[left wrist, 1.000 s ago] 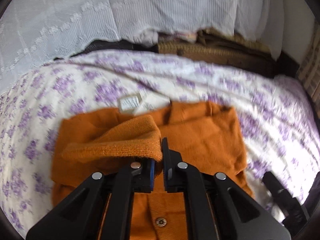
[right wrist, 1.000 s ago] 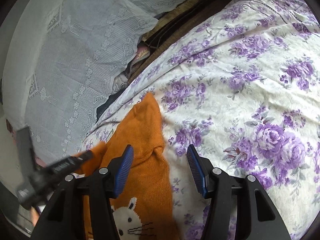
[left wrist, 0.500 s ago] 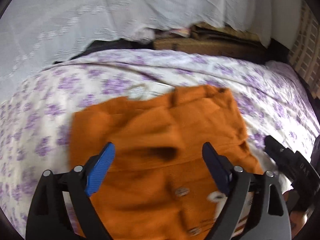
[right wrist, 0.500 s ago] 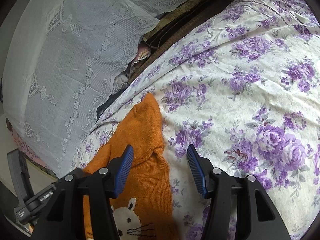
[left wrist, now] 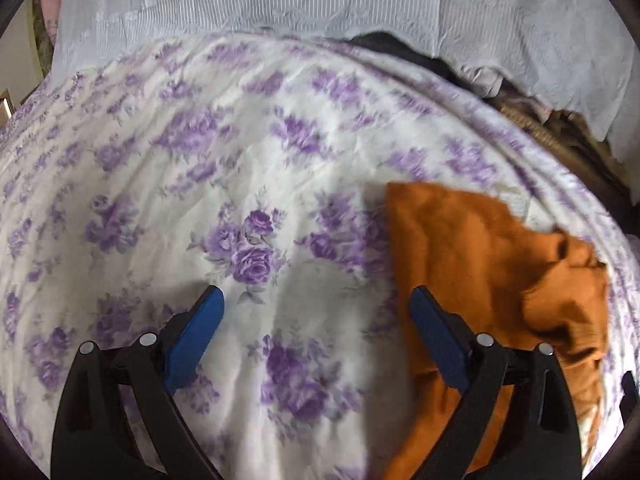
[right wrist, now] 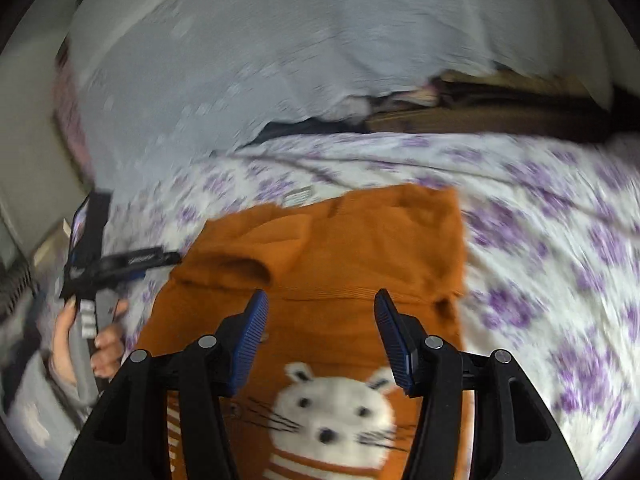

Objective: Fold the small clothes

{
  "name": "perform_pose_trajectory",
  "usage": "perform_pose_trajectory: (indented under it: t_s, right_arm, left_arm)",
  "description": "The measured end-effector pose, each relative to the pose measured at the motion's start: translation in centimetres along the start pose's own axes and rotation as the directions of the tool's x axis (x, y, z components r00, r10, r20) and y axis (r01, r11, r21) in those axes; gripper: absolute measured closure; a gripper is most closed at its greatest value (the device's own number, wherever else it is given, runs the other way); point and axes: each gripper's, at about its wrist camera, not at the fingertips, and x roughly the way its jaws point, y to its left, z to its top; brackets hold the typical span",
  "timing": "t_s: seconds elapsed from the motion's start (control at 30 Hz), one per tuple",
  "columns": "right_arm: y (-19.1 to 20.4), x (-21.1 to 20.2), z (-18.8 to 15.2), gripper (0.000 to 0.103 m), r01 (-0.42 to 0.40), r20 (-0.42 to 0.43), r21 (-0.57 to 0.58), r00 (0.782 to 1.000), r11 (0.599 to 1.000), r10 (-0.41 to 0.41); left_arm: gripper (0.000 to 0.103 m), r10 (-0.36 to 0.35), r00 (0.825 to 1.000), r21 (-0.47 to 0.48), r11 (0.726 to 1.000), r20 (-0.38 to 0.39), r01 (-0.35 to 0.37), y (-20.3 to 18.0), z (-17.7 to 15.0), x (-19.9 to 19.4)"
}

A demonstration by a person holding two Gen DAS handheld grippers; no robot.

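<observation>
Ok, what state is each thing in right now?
Left gripper: open, empty, over the bedspread.
Right gripper: open, empty, over the sweater.
Sweater: lying on the bedspread, a sleeve folded across it, rabbit face up.
Bedspread: spread out, slightly wrinkled.

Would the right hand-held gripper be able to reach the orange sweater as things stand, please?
Probably yes: the right hand-held gripper is open directly over the orange sweater, and nothing lies between them.

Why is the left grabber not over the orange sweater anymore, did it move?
Yes. The left gripper swung to its left: the orange sweater, lying on the floral sheet, now sits off its right finger.
</observation>
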Motion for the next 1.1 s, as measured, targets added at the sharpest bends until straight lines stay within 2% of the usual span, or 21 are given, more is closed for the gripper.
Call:
perform_pose_trajectory:
  t_s: [0.13,0.23,0.37,0.5,0.53,0.57,0.6,0.63,0.73,0.77,0.8,0.83,0.87,0.9,0.93,0.97,1.03,1.1]
  right_arm:
    - [4.7,2.9,2.2,0.047,0.035,-0.023,-0.153,0.999,0.988,-0.039]
    - [7.6,4.8,2.9,0.047,0.033,-0.045,-0.250,0.998,0.968,-0.045]
    - [10.2,7.0,2.6,0.047,0.087,-0.046,-0.396,0.992,0.914,-0.114]
    - [11.3,8.0,2.2,0.049,0.126,-0.034,-0.481,0.986,0.868,-0.162]
    - [11.4,8.2,2.2,0.061,0.129,-0.028,-0.488,0.986,0.863,-0.164]
    - [11.4,8.3,2.2,0.081,0.130,-0.028,-0.493,0.986,0.860,-0.166]
    - [11.1,8.5,2.4,0.090,0.126,-0.039,-0.485,0.985,0.866,-0.166]
    - [10.6,8.4,2.6,0.096,0.121,-0.042,-0.460,0.987,0.880,-0.158]
    - [7.1,7.0,3.8,0.096,0.111,-0.005,-0.299,0.993,0.948,-0.118]
    - [5.4,6.4,4.0,0.096,0.118,0.007,-0.230,0.993,0.966,-0.119]
    - [2.2,5.7,4.1,0.096,0.126,0.010,-0.110,0.992,0.986,-0.126]
    - [0.2,5.4,3.9,0.096,0.134,0.000,-0.032,0.991,0.990,-0.134]
    - [-2.4,5.3,3.4,0.087,0.138,-0.022,0.069,0.990,0.988,-0.136]
    - [-5.5,5.4,2.6,0.076,0.107,-0.068,0.202,0.993,0.974,-0.095]
    - [-7.6,5.7,1.8,0.068,0.094,-0.108,0.284,0.992,0.954,-0.066]
    - [-9.4,5.6,1.0,0.073,0.077,-0.122,0.344,0.992,0.936,-0.037]
    - [-10.7,4.7,0.6,0.074,0.018,-0.082,0.397,0.997,0.918,0.016]
    - [-11.0,3.0,1.1,0.072,0.016,-0.023,0.429,1.000,0.903,-0.007]
  left_arm:
    - [0.011,0.073,0.997,0.090,0.993,0.033,-0.075,-1.7,-0.4,0.0]
    - [0.010,0.100,0.995,0.107,0.989,0.027,-0.102,-1.9,-0.6,0.4]
    - [0.009,0.097,0.995,0.101,0.990,0.024,-0.099,-1.8,-0.6,0.5]
    - [0.007,0.119,0.992,0.115,0.986,0.030,-0.122,-2.2,-0.8,0.7]
    - [0.007,0.124,0.992,0.118,0.985,0.032,-0.127,-2.3,-0.8,0.8]
    - [0.007,0.127,0.991,0.119,0.984,0.033,-0.130,-2.4,-0.9,0.8]
    - [0.006,0.130,0.991,0.120,0.984,0.034,-0.133,-2.4,-0.9,0.7]
    - [0.006,0.130,0.991,0.120,0.984,0.035,-0.133,-2.4,-0.9,0.7]
    - [0.006,0.130,0.991,0.119,0.984,0.034,-0.133,-2.3,-1.0,0.7]
    - [0.006,0.130,0.991,0.120,0.984,0.035,-0.134,-2.3,-1.0,0.7]
    - [0.006,0.132,0.991,0.122,0.983,0.037,-0.136,-2.3,-1.0,0.7]
    - [0.006,0.136,0.990,0.124,0.982,0.038,-0.139,-2.4,-1.0,0.7]
    - [0.004,0.136,0.990,0.127,0.982,0.039,-0.140,-2.4,-1.0,0.8]
    - [0.005,0.137,0.990,0.131,0.981,0.040,-0.141,-2.5,-1.1,0.8]
    - [0.005,0.143,0.989,0.134,0.980,0.041,-0.147,-2.6,-1.1,0.8]
    - [0.005,0.144,0.989,0.134,0.980,0.043,-0.149,-2.6,-1.2,0.7]
    - [0.005,0.146,0.988,0.135,0.979,0.045,-0.151,-2.6,-1.2,0.6]
    - [0.005,0.143,0.989,0.129,0.981,0.048,-0.148,-2.4,-1.2,0.0]
